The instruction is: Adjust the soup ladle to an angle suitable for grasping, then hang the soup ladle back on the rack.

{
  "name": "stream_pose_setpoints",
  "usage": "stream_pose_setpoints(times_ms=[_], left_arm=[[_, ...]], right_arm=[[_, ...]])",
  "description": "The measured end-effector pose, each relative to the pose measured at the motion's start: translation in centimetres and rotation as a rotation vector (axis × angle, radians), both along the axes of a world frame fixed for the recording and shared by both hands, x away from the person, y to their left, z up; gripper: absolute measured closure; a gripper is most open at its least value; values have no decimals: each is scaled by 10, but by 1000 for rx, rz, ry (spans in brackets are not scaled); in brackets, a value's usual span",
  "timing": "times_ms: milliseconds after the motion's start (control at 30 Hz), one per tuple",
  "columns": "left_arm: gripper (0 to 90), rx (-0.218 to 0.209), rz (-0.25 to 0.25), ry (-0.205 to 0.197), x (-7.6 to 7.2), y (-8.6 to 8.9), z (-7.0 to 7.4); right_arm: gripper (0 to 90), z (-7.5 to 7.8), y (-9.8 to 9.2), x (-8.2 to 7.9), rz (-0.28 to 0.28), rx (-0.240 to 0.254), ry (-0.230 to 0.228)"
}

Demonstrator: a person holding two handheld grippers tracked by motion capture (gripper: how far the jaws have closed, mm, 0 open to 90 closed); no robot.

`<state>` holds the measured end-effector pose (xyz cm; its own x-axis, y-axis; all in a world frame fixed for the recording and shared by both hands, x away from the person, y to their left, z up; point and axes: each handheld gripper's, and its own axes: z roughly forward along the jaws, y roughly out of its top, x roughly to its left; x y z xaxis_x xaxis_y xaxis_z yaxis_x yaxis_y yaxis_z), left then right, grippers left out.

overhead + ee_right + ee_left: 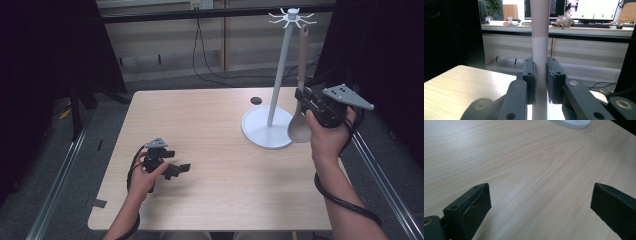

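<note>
The right gripper (303, 98) is held up at the right side of the wooden worktop (210, 150), its jaws clamped on the handle of a beige spoon (301, 90) that stands upright, bowl down, just beside the white utensil stand (272, 95). In the right gripper view the handle (540, 50) runs straight up between the closed jaws. The left gripper (175, 167) sits low over the worktop's near left, jaws spread wide with nothing between them.

Even overhead light fell on the pale table (210, 150); dark surroundings, soft shadows, the spoon handle (540, 37) blurred close-up.
</note>
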<state>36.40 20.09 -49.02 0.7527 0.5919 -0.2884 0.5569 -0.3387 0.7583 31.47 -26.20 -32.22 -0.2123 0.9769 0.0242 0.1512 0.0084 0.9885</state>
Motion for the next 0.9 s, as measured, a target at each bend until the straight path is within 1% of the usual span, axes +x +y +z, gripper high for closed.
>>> stream_pose_setpoints(times_ms=[67,133,233,533,633,667,800,900], left_arm=[[28,-6,3,3,1,1,-1],[28,0,3,-1,1,2,0],[28,-3,2,0,1,2,0],[28,0,-3,3,0,2,-1],[28,2,-2,2,-1,2,-1],[28,1,-3,2,-1,2,-1],[29,4,-2,1,0,0,0],[29,4,-17,3,0,-4,-1]], right_arm=[[792,0,1,2,-1,0,1],[791,-1,2,5,1,6,3],[791,-2,3,7,2,6,8],[791,-3,3,12,3,6,14],[789,-4,4,13,2,14,16],[789,-5,4,13,-1,15,18],[787,-5,5,15,20,20,27],[786,-4,5,16,15,13,41]])
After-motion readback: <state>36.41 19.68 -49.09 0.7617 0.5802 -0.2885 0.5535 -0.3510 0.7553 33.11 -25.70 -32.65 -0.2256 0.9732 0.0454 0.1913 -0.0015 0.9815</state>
